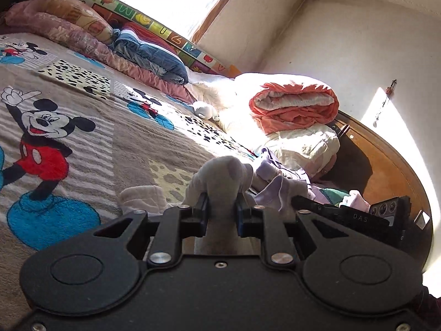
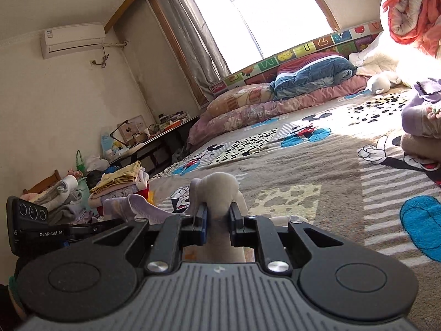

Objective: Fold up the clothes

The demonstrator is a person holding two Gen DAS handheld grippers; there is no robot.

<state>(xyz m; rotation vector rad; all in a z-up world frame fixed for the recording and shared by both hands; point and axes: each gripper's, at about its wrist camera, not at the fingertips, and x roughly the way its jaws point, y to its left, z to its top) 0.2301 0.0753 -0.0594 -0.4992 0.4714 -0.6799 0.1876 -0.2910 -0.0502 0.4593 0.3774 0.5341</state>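
My left gripper (image 1: 221,202) is shut on a bunched fold of a pale grey-white garment (image 1: 220,173), held just above the Mickey Mouse bedspread (image 1: 82,127). My right gripper (image 2: 218,213) is shut on another bunched part of the same pale garment (image 2: 220,190). The cloth hangs down between each pair of fingers. The right gripper's body shows at the right of the left wrist view (image 1: 358,218), and the left gripper's body at the left of the right wrist view (image 2: 41,226). A heap of lilac and white unfolded clothes (image 1: 281,184) lies just beyond the left gripper.
A stack of folded clothes (image 2: 121,184) sits at the bed's left edge. Rolled orange and white quilts (image 1: 295,104) and pillows with a blue quilt (image 1: 154,58) line the far side. A wooden footboard (image 1: 386,165) curves at the right. A cluttered desk (image 2: 154,135) stands by the wall.
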